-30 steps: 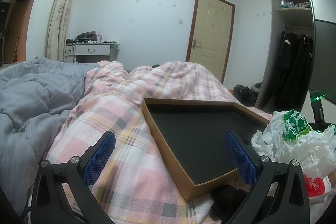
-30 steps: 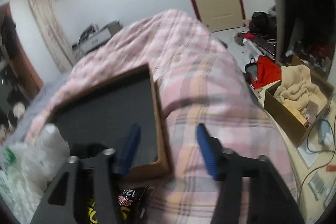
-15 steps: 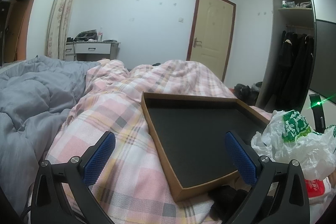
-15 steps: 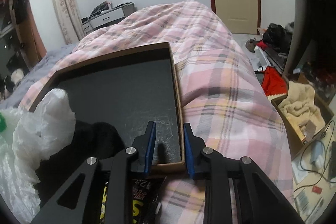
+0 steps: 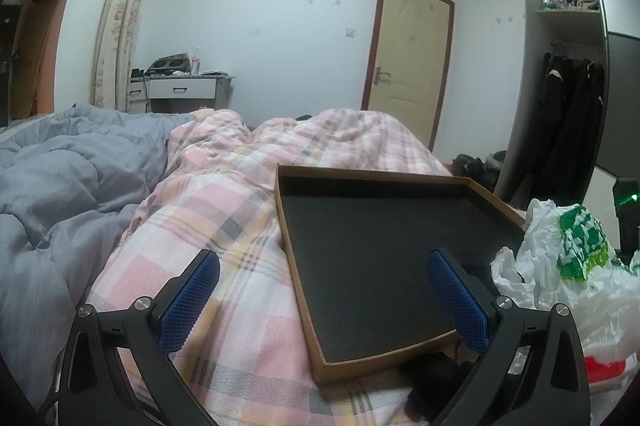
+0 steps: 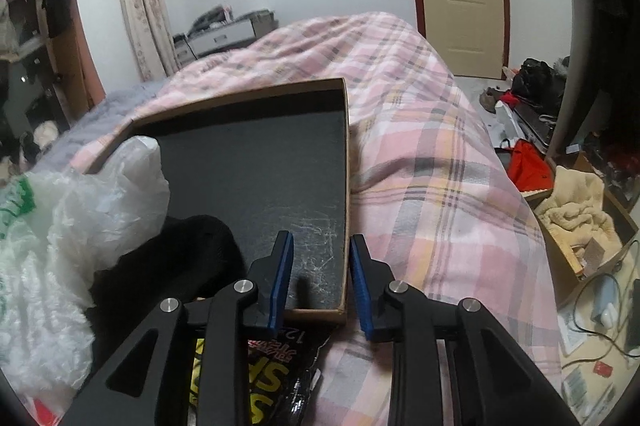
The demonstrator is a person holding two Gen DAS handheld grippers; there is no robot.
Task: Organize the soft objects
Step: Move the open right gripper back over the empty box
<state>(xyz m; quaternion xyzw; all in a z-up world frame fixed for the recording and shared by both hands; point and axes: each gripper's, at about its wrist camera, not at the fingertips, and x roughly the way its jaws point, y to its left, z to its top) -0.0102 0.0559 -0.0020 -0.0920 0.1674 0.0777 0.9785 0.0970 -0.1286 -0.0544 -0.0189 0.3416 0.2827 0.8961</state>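
Right gripper (image 6: 321, 276) fingers clamp tray (image 6: 346, 162) corner, left gripper (image 5: 324, 300) wide — snack packet (image 6: 256, 382) right-view only

The cardboard tray (image 5: 298, 266) has its right near corner covered by the right finger of the left tongs (image 5: 324, 282) and by the white plastic bag (image 5: 560, 266). In the right wrist view the bag (image 6: 80, 218) hides the tray's left side. The bag itself runs off the frame edge in both views. A black soft item (image 6: 168, 258) lies partly under the bag and behind the right tongs (image 6: 322, 274); its kind cannot be determined. In the left wrist view the same dark mass (image 5: 432, 382) is cut by the finger. A printed black and yellow packet (image 6: 256, 378) is largely covered by the tongs; its lettering is unreadable. Shelf contents (image 5: 568, 0) are too small to identify.
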